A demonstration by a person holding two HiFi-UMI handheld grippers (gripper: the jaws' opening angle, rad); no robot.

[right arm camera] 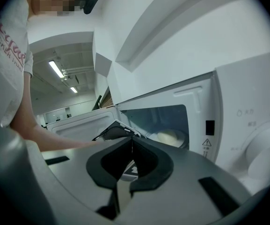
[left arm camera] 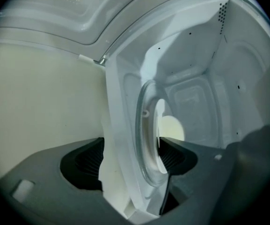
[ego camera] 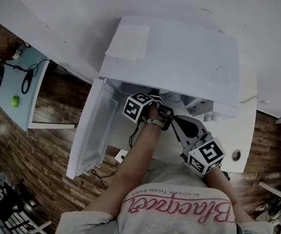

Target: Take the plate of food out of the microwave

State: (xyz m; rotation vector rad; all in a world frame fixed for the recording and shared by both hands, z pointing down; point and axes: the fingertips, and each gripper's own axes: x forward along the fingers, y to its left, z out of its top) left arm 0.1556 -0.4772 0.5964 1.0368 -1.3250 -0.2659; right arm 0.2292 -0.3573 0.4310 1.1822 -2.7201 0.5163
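The white microwave [ego camera: 179,57] stands with its door [ego camera: 94,126] swung open to the left. Inside, a white plate [left arm camera: 160,137] with pale food [left arm camera: 173,128] rests on the glass turntable [left arm camera: 144,125]. My left gripper [left arm camera: 132,161] is turned on its side at the cavity mouth and is open. Its jaws straddle the cavity's front lip and the turntable's near edge, and one pad [left arm camera: 174,156] lies against the plate's rim. Its marker cube [ego camera: 139,106] shows below the microwave's top. My right gripper [right arm camera: 132,149] hangs shut and empty in front of the opening, where the food [right arm camera: 170,136] is visible.
A control dial [right arm camera: 266,144] sits on the microwave's right panel. A folded white sheet [ego camera: 128,42] lies on top of the microwave. The microwave stands on a white table [ego camera: 240,130]. A light blue table [ego camera: 21,87] stands at the far left on the wooden floor.
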